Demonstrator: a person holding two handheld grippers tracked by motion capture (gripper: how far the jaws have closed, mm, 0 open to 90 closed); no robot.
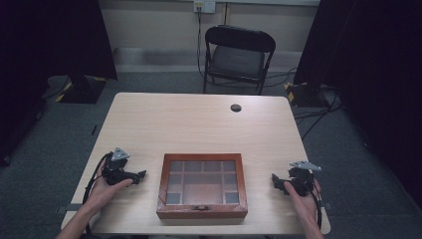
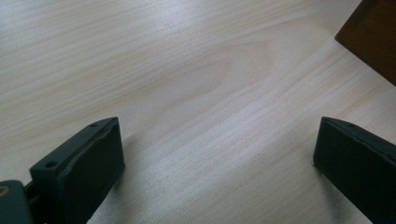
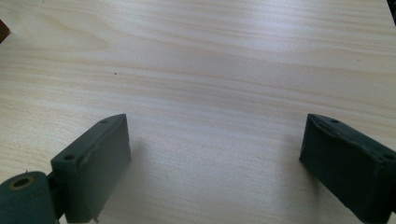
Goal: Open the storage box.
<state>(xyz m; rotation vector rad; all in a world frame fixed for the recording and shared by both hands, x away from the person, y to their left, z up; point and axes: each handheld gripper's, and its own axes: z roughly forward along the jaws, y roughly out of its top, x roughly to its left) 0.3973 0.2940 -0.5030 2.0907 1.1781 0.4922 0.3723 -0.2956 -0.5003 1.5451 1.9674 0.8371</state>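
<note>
A: Reddish-brown wooden box with a glass lid (image 1: 201, 186) — position? 
B: Near edge of the pale wood-grain table (image 1: 199, 119), centred between the two hands. Lid down; divided compartments visible through the glass, small metal clasp on the front wall.

A: Left hand?
B: Left hand (image 1: 102, 186) comes in from the bottom left, forearm angled toward the table centre. It holds the left gripper (image 1: 141, 175) low over the tabletop, nose pointing right toward the box, well apart from it. Grey three-cornered plate (image 1: 119, 153) on top.

A: Jaw state, left?
B: Spread wide, nothing between them. Left gripper view: bare tabletop between the black pads (image 2: 93, 163), box corner at the upper right.

A: Right hand?
B: Right hand (image 1: 303, 196) enters from the bottom right, mirrored pose. Right gripper (image 1: 275, 181) aims left at the box, near it but not touching.

A: Jaw state, right?
B: Also released, wide apart, bare wood between them in the right gripper view.

A: Background?
B: Black folding chair (image 1: 239, 55) beyond the far edge.
</note>
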